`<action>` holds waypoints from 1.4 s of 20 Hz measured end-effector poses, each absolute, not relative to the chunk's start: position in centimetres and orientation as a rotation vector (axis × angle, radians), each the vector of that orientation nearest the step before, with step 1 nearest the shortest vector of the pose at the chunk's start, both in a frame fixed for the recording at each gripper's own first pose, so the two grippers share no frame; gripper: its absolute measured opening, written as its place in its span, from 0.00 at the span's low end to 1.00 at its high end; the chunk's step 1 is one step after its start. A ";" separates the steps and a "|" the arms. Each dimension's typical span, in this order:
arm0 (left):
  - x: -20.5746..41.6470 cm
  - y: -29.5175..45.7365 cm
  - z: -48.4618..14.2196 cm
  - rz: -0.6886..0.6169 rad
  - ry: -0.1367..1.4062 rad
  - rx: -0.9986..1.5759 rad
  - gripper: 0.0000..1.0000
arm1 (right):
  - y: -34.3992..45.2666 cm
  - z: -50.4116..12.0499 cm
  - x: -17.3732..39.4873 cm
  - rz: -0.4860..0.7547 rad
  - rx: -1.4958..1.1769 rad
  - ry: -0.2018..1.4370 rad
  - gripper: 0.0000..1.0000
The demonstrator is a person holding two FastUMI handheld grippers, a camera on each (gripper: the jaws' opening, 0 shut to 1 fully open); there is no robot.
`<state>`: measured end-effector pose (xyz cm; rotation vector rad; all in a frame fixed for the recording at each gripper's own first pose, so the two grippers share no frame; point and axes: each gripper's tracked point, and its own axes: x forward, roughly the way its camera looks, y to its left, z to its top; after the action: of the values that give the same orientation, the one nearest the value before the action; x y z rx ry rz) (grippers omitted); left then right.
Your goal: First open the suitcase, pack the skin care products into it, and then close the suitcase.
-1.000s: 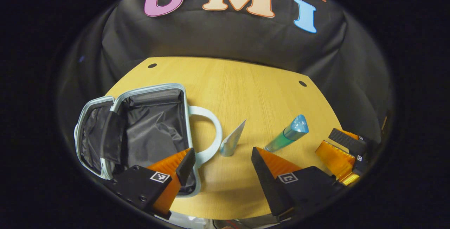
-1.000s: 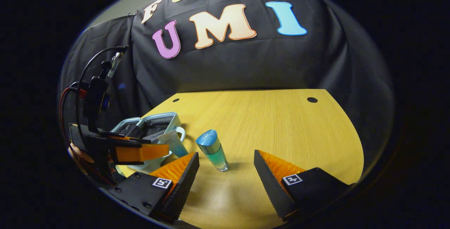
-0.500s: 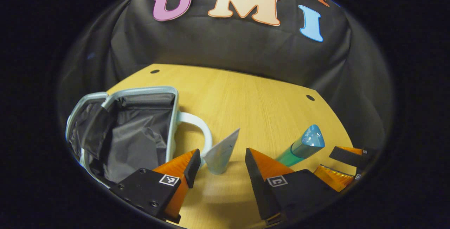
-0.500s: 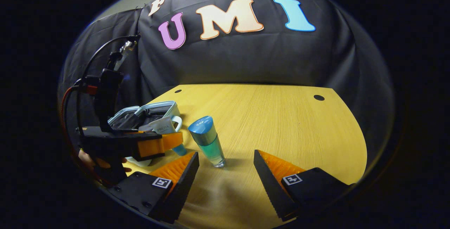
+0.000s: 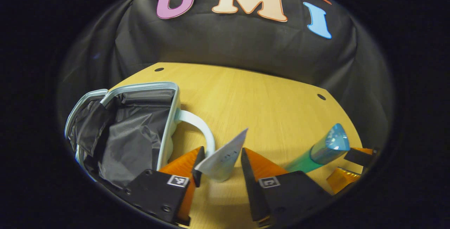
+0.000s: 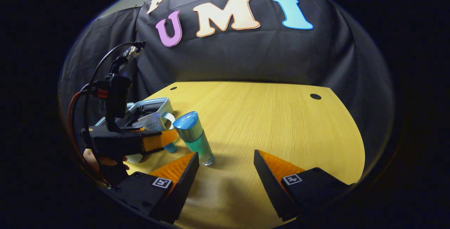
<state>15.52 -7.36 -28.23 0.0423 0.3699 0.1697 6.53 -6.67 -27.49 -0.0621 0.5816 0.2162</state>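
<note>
Left gripper (image 5: 219, 164) fingers apart, flanking the upright tube (image 5: 223, 158) on the table (image 5: 267, 106), contact not discernible. Right gripper (image 6: 226, 165) jaws wide apart, holding nothing, just short of the standing bottle (image 6: 195, 137). Beyond, suitcase (image 5: 130, 130) lying open at table's left.

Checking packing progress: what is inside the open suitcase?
Inside the suitcase, black lining is all that shows; no products visible. Its near corner is covered by the left gripper.
</note>
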 end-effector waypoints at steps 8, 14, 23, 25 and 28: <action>15.6 -6.9 -27.5 0.165 0.329 -0.013 0.21 | -5.2 -28.7 7.4 0.266 -0.065 0.590 0.98; 15.3 -7.5 -25.4 0.120 0.302 -0.018 0.16 | -2.8 -29.8 7.5 0.334 -0.083 0.604 0.98; 13.3 -7.6 -20.0 0.083 0.256 -0.034 0.15 | -0.2 -32.4 10.0 0.388 -0.096 0.591 0.97; 12.7 -6.7 -18.8 0.100 0.245 -0.030 0.15 | 0.1 -32.9 10.7 0.387 -0.098 0.589 0.86; 11.4 -4.6 -17.7 0.148 0.248 -0.026 0.14 | 0.4 -32.8 10.6 0.380 -0.105 0.584 0.55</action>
<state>11.37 -4.57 -17.67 -0.0255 0.2483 0.1477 10.64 0.38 -32.83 -0.1049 0.5840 0.3802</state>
